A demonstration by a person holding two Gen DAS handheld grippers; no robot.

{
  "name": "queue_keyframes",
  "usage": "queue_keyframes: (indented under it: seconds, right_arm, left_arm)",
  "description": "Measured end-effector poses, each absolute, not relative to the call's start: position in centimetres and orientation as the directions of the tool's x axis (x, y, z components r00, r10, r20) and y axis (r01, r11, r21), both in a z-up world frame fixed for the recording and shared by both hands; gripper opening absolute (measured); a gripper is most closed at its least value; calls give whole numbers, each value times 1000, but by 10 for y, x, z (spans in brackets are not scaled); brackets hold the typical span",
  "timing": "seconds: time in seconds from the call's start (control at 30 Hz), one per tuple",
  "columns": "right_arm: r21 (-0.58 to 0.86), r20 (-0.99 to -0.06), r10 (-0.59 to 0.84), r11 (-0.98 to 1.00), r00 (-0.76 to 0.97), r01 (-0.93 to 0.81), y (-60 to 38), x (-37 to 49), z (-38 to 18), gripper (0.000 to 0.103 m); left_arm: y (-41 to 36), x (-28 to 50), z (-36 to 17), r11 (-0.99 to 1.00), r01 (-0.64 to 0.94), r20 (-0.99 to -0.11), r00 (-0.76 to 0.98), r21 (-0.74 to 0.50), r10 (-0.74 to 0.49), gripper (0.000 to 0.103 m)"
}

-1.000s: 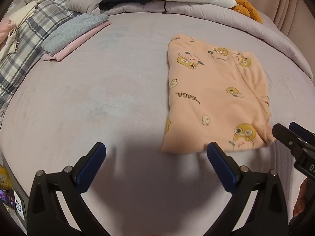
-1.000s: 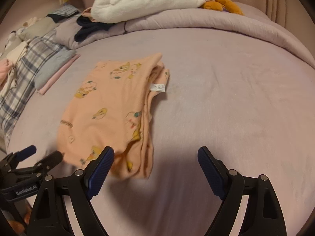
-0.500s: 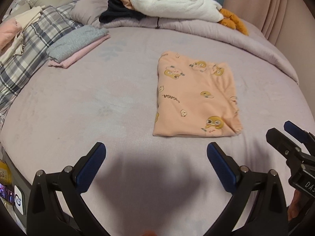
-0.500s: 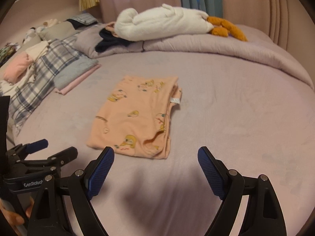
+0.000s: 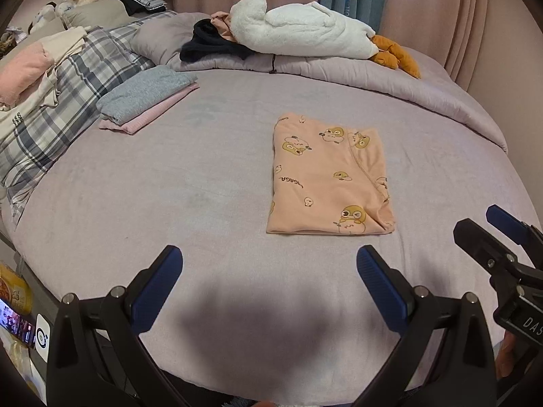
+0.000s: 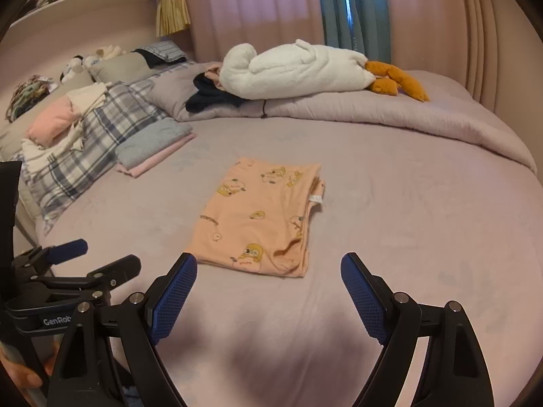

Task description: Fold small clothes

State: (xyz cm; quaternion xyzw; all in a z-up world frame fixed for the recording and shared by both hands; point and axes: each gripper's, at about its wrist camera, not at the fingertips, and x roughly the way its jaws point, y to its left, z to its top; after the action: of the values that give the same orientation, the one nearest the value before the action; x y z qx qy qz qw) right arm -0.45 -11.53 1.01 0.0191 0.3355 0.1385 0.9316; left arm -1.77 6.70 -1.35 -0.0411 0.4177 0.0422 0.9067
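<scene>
Left wrist view: folded peach garment point(image 5: 331, 178) on bed point(image 5: 203, 186), both grippers' fingers point(image 5: 381, 290) apart, empty.

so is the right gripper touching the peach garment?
Apart. In the right wrist view the right gripper is open and empty, with bare bedsheet between its fingertips and the peach garment.

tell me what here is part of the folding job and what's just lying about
Part of the job:
- peach shirt, folded flat on the bed
- grey and pink folded stack
- left gripper, open
- right gripper, open

Lying about:
- white plush goose
- plaid blanket
- dark garment
</scene>
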Motion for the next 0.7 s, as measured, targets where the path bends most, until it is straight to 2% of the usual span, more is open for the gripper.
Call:
queue_keyframes:
  seconds: [0.7]
  right_arm:
    - [122,-600,263,963,756,-238,-117,-14,16,86]
  left_arm:
    - [55,-24,-5,995,-95,-746,664,-19,49,103]
